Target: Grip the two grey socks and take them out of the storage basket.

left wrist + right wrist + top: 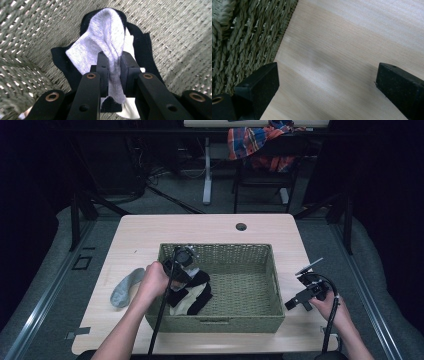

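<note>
left gripper (114, 62) clamped on grey sock (105, 37), above black and white socks (192, 295) at near-left of wicker basket (250, 251). right gripper (327, 82) spread wide over table (352, 37), right of basket.

A light wooden table (150, 232) carries 1 woven basket (270, 270) near its middle and, left of it, 1 grey sock (126, 287), perhaps lying flat.
</note>
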Demonstrator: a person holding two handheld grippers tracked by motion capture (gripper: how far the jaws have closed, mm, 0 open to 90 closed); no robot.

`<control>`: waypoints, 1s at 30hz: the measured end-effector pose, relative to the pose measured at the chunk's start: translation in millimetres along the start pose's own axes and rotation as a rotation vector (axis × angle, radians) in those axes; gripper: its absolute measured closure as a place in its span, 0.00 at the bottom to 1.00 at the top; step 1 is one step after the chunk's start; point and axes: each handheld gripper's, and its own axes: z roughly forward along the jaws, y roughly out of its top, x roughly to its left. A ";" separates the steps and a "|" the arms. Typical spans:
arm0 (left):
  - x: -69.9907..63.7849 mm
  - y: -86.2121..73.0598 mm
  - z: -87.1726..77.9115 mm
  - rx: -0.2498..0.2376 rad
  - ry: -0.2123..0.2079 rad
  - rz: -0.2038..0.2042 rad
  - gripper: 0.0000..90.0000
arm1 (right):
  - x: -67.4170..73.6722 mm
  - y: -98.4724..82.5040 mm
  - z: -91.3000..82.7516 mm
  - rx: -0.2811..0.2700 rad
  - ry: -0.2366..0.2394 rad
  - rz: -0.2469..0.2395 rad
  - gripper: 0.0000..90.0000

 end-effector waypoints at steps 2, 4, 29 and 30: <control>-0.2 -0.9 -4.5 -0.012 0.000 0.003 0.88 | 0.1 0.0 0.0 -0.001 0.000 0.001 0.05; -0.3 -1.3 -8.8 -0.018 -0.003 0.004 0.88 | 0.3 0.1 -0.1 0.004 -0.002 0.001 0.05; -5.8 -4.3 -54.8 -0.101 0.004 0.053 0.88 | 0.5 0.0 0.2 0.001 -0.004 0.005 0.05; -5.6 -4.6 -56.6 -0.104 0.004 0.052 0.88 | 0.3 0.0 0.0 0.004 -0.003 0.002 0.05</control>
